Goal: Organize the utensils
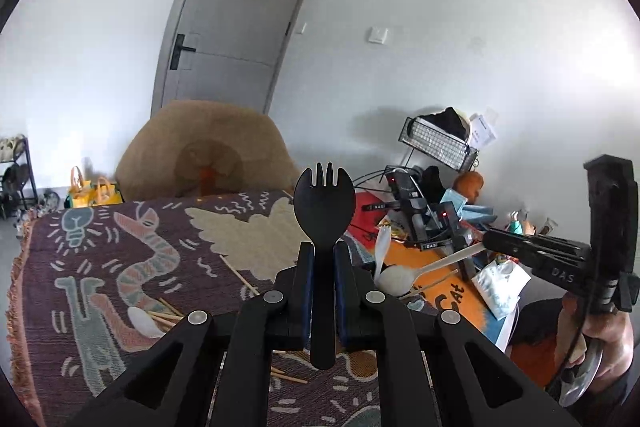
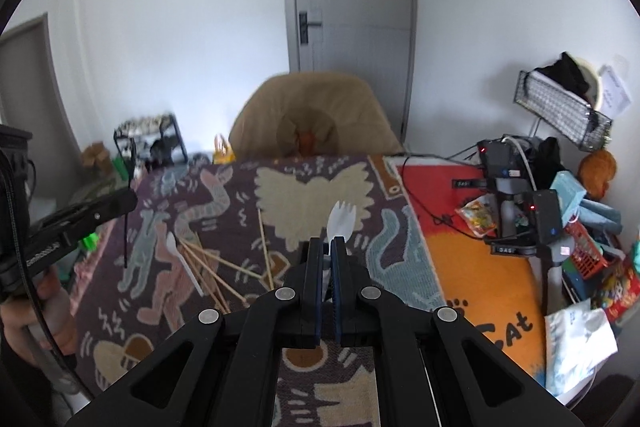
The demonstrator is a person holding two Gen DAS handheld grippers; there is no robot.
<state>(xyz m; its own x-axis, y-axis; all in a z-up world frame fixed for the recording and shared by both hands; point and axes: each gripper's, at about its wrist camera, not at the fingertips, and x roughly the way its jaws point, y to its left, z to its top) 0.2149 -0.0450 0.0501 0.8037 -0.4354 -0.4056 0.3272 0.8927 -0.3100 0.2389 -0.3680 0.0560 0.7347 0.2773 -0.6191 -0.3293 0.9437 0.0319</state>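
Only left view shows black spork (image 1: 324, 211), right view white spork (image 2: 338, 217)

Blanket (image 2: 304, 195) centre mostly free; chopsticks (image 2: 224, 267) and white spoon (image 2: 182, 263) clutter left; gadgets (image 2: 516, 203), cables crowd orange mat (image 2: 472, 267) right.

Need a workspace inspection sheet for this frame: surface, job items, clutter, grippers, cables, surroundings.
Surface: patterned blanket beside an orange cat mat.
Job's things: black spork, white spork, white spoon and wooden sticks loose on the blanket.
Clutter: blue boxes, snack packs, white bag.
Grippers: left gripper shut on black spork; right gripper shut on white spork.
Cables: black cable across the mat.
Surroundings: grey door, tan chair, wire rack.
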